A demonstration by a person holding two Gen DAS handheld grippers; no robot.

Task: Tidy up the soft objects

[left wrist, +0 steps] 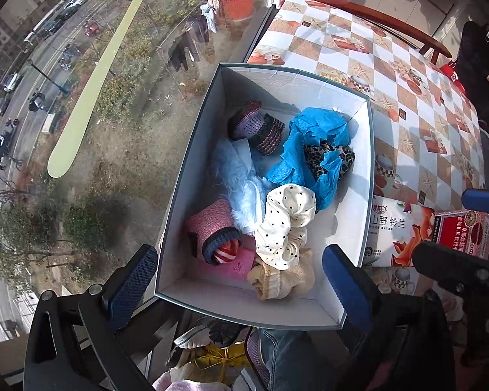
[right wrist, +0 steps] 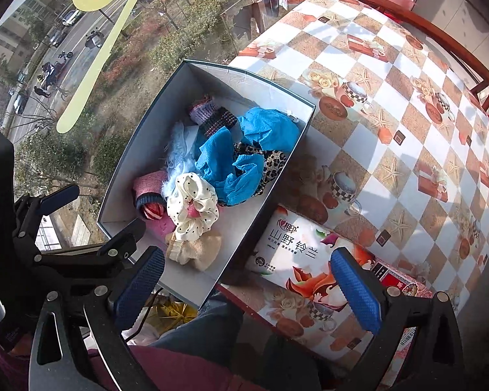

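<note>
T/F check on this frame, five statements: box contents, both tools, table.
1. Both tools are open and hold nothing. True: left tool and right tool stand wide with nothing pressed between their pads.
2. The white open cardboard box is empty. False: it holds soft items.
3. The cream black-dotted fabric scrunchie lies on the table. False: it lies in the box.
4. Crumpled blue tissue paper partly covers a leopard-print fabric piece. True.
5. The white flower-printed tissue pack sits inside the box. False: it lies on the checkered tablecloth beside the box.
</note>
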